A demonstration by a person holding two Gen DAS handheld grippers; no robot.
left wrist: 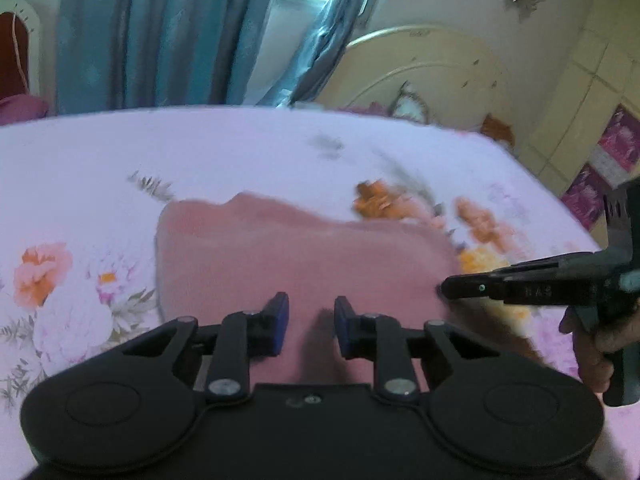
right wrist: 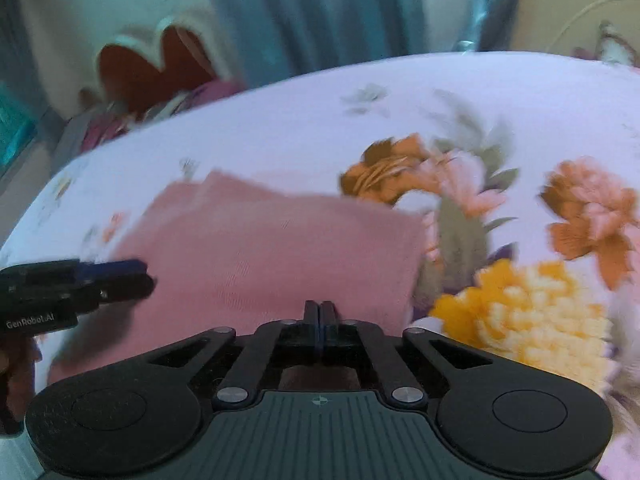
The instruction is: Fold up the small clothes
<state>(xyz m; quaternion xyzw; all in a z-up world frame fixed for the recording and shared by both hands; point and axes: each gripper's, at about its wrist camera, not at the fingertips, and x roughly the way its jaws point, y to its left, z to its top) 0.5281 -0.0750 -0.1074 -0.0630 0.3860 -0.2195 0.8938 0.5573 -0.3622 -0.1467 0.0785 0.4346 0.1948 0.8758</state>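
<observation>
Pink garment (left wrist: pixel 296 256) lay flat on the floral bed (left wrist: pixel 100 152), directly ahead of both grippers; left gripper (left wrist: pixel 311 326) hovered released, right gripper (right wrist: pixel 320 314) clenched, possibly pinching its near edge.

Floral bedsheet (left wrist: pixel 240 152), teal curtains (left wrist: pixel 160 32) and cream headboard (left wrist: pixel 432 68).

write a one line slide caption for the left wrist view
Left gripper open above a pink garment on a floral bedsheet, right gripper shut at the garment's right edge.
</observation>
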